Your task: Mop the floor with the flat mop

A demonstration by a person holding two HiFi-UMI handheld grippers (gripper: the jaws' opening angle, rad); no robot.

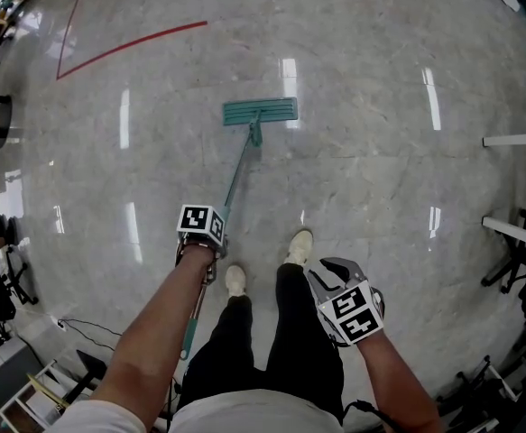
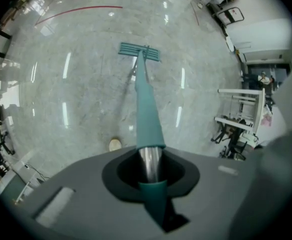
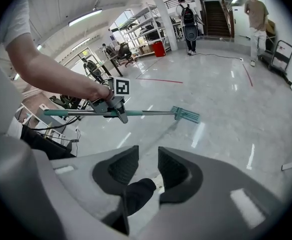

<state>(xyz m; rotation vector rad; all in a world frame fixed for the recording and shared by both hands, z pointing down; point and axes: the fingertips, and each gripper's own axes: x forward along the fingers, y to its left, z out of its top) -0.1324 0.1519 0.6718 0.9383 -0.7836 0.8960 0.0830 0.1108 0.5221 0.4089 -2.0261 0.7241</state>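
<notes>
The person stood on the polished grey stone floor (image 1: 380, 179) with the flat mop (image 1: 260, 110) stretched out ahead. Its green pad lay flat on the stone at about twelve o'clock from their shoes (image 1: 235, 280). A red line (image 1: 127, 43) curved across the stone well beyond it, toward eleven o'clock.

The left tool (image 1: 210, 242) was clamped round the mop's handle (image 1: 238, 174), with both jaws closed on the bare metal stretch between the teal sleeves. The handle sloped from near the left hip, at seven o'clock, down to the pad. I judged the mid-shaft grip was meant to keep the pad pressed level while it was pushed.

The right tool (image 3: 148, 171) hung by the right thigh at about five o'clock. Its jaws stood a little apart and held nothing; only the person's trouser leg and a shoe showed through the gap. One-handed steering looked workable, though a second grip higher up the handle would probably give firmer strokes.
</notes>
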